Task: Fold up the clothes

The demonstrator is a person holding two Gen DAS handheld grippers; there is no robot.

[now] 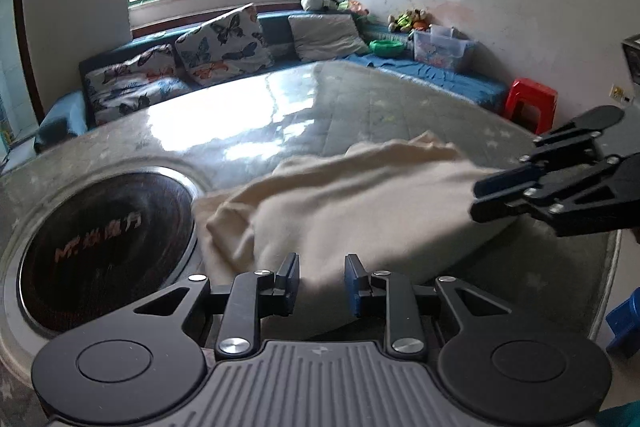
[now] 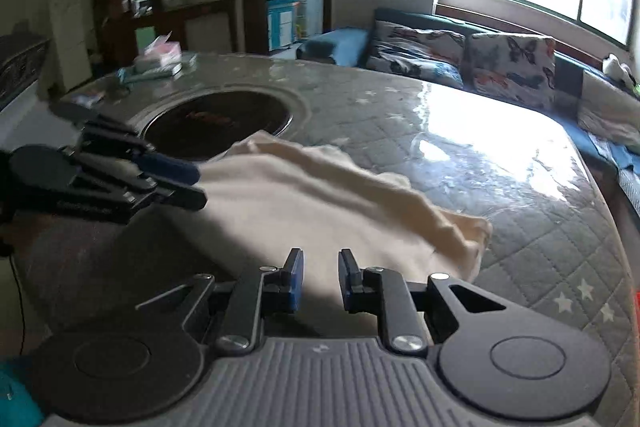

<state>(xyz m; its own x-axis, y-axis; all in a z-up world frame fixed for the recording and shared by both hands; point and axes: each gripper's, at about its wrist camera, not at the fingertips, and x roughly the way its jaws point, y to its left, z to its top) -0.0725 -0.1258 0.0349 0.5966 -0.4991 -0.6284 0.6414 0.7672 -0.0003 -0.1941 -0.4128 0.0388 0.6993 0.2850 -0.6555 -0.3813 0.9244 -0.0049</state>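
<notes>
A cream garment (image 1: pixel 360 203) lies crumpled on the round quilted table (image 1: pixel 400 99); it also shows in the right wrist view (image 2: pixel 320 211). My left gripper (image 1: pixel 322 283) is open just above the garment's near edge, with cloth visible between its blue pads but not pinched. It also shows from the side in the right wrist view (image 2: pixel 192 183). My right gripper (image 2: pixel 320 279) is open over the garment's near edge, nothing held. It appears at the right of the left wrist view (image 1: pixel 484 199), at the garment's right end.
A dark round burner plate (image 1: pixel 108 247) is set into the table left of the garment. Boxes and papers (image 2: pixel 160 59) sit at the table's far side. A sofa with butterfly cushions (image 1: pixel 224 43) runs behind the table. A red stool (image 1: pixel 530 103) stands at the right.
</notes>
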